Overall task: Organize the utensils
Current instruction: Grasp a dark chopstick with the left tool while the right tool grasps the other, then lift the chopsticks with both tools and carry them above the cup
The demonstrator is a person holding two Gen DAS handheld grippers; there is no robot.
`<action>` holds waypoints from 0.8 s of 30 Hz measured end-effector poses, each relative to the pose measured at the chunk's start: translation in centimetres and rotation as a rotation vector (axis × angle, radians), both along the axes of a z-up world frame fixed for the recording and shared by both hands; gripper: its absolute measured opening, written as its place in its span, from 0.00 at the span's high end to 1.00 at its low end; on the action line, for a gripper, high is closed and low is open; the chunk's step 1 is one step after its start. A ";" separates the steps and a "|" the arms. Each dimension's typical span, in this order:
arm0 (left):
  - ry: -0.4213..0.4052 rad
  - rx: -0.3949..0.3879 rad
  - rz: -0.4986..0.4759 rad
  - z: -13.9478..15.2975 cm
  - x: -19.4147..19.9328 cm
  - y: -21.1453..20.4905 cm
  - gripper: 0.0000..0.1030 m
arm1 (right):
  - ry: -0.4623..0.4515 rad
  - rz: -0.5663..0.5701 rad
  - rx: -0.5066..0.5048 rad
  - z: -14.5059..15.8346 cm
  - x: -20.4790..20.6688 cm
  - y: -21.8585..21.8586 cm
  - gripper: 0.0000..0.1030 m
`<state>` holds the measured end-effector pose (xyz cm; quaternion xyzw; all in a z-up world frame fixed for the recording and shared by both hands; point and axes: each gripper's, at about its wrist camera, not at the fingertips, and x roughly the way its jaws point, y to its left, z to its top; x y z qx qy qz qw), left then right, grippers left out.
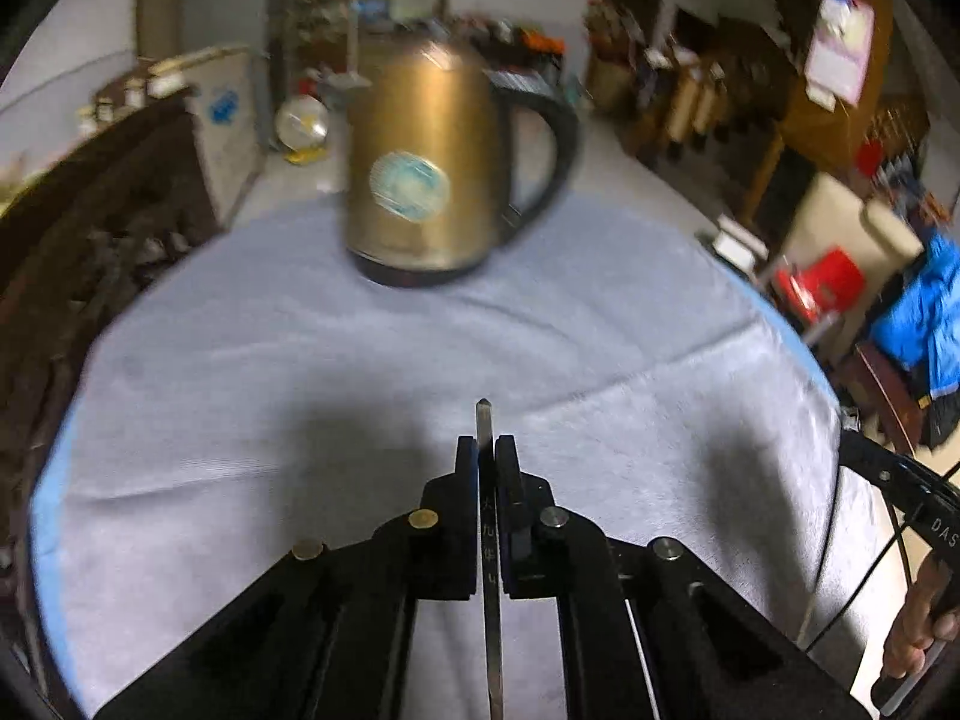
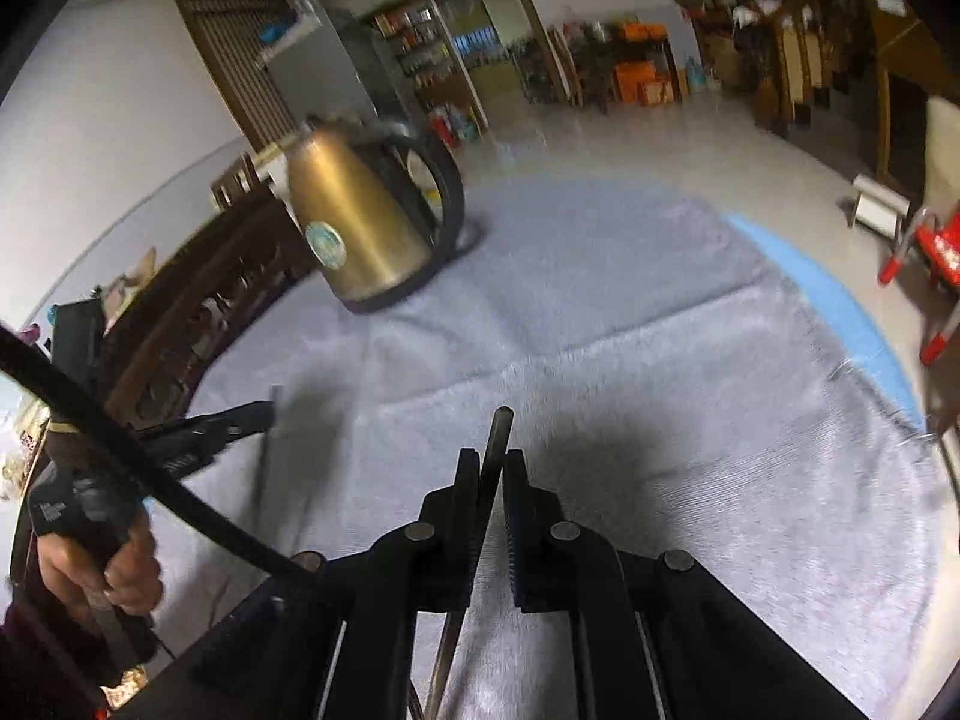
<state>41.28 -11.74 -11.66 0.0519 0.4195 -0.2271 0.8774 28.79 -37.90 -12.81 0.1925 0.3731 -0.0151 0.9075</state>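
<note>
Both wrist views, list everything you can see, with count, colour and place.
kettle: one, gold with black handle, far side of the table
cloth: one, grey-blue, covering the table
utensil handles: two, metal, one in the left gripper, one in the right gripper
left gripper: black, shut on a handle
right gripper: black, shut on a handle
hands: two, right, left, each on a gripper grip

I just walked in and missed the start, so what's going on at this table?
A person holds a gripper in each hand above a table covered with a grey cloth. The left gripper has its jaws shut on a flat metal utensil handle. The right gripper is shut on a darker utensil handle. A gold kettle stands at the far side.
</note>
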 end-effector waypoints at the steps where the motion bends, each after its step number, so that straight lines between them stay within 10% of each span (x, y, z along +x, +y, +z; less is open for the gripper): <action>1: -0.029 -0.012 0.025 1.0 -0.7 1.4 0.95 | -0.029 -0.012 -0.011 0.7 -1.0 0.1 0.92; 13: -0.250 -0.126 0.261 8.0 -10.7 13.7 0.95 | -0.259 -0.145 -0.122 7.1 -12.8 1.0 0.93; 24: -0.362 -0.219 0.298 10.7 -22.2 16.4 0.95 | -0.415 -0.108 -0.102 10.4 -20.7 4.7 0.93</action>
